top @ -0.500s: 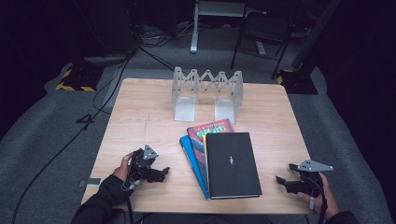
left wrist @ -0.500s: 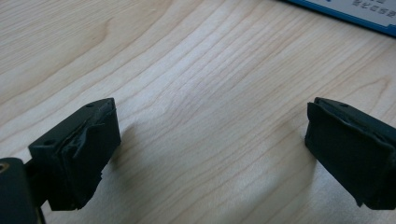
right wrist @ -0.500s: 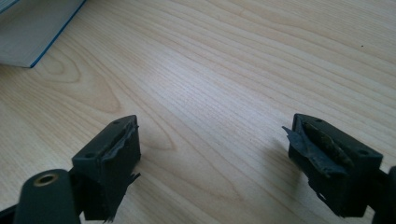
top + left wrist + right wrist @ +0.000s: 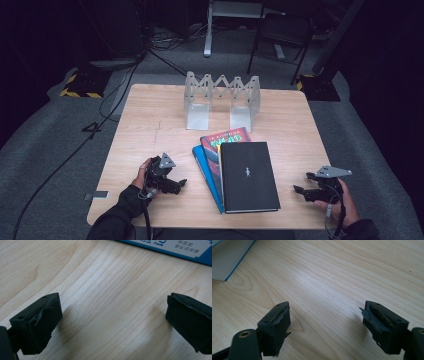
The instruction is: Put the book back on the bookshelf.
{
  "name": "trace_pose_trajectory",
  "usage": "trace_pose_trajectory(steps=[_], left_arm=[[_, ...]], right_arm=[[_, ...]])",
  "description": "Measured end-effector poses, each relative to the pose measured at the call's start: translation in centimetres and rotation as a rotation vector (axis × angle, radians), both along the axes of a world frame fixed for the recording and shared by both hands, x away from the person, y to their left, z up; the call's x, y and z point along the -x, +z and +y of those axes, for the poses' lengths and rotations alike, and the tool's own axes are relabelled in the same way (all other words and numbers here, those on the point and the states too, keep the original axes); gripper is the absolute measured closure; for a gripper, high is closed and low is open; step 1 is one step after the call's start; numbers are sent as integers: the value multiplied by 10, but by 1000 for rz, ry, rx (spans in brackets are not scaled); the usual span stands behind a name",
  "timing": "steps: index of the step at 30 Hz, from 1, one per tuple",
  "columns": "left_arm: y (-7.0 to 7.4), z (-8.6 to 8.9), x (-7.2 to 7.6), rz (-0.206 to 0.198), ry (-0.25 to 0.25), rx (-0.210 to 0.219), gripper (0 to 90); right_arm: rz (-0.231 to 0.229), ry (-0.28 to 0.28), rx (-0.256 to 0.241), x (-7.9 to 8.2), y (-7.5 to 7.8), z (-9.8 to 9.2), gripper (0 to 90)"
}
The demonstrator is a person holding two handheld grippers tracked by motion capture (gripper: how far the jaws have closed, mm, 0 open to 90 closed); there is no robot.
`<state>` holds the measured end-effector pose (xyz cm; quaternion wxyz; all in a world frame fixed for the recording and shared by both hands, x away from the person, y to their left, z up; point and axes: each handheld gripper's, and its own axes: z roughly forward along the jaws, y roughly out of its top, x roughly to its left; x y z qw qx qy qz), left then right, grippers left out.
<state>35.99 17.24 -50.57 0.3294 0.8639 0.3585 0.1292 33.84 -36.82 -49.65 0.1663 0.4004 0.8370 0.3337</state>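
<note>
On the pale wooden table (image 4: pixel 150 120) a stack of three hardcover books lies a little toward six o'clock from the middle: a black book with a small white figure on its cover (image 4: pixel 248 176) sits on top, a red book with green lettering (image 4: pixel 220 140) pokes out from under it toward eleven o'clock, and a blue book (image 4: pixel 204 167) shows as a strip along the stack's nine o'clock edge. At twelve o'clock from the stack, well apart from it, stands an upright grey metal accordion-style book rack (image 4: pixel 222 97) with two flat feet resting on the table. The left gripper (image 4: pixel 176 186) rests low over the table at about eight o'clock from the stack, near the blue book but apart from it, its jaws spread wide with nothing between them; in the left gripper view only bare wood lies between the jaws, with the blue book's cover (image 4: pixel 175 248) at the top edge. The right gripper (image 4: pixel 302 186) sits at about four o'clock from the stack, near the black book's corner but clear of it, jaws likewise spread and empty. In the right gripper view a book corner (image 4: pixel 229 257) shows at ten o'clock, probably the blue one, though the angle leaves that unsure.
</note>
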Motion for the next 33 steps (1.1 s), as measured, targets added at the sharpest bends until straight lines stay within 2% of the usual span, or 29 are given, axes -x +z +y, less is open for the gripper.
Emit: trace_pose_trajectory(steps=[5, 6, 10, 13, 18, 21, 28, 33], left_arm=[[0, -3, 4, 3, -20, 3, 10], [0, -3, 4, -1, -25, -2, 10], [0, -4, 9, -4, -26, 4, 13], [0, -5, 12, -25, -34, -8, 21], [0, -4, 14, -5, -37, 3, 20], [0, -4, 16, -6, -50, -2, 21], [1, -5, 19, 2, -62, -4, 21], [4, -8, 21, 14, -89, -17, 50]], right_arm=[[-19, 22, -13, 3, 7, 4, 244], [-35, 55, -57, 6, 16, 6, 248], [-72, 108, -88, 12, 36, 14, 251], [-107, 142, -124, 13, 50, 22, 252], [-129, 191, -143, 14, 65, 36, 248], [-126, 221, -169, 17, 70, 43, 237], [-114, 271, -197, 24, 75, 59, 235], [-76, 304, -219, 29, 74, 67, 243]])
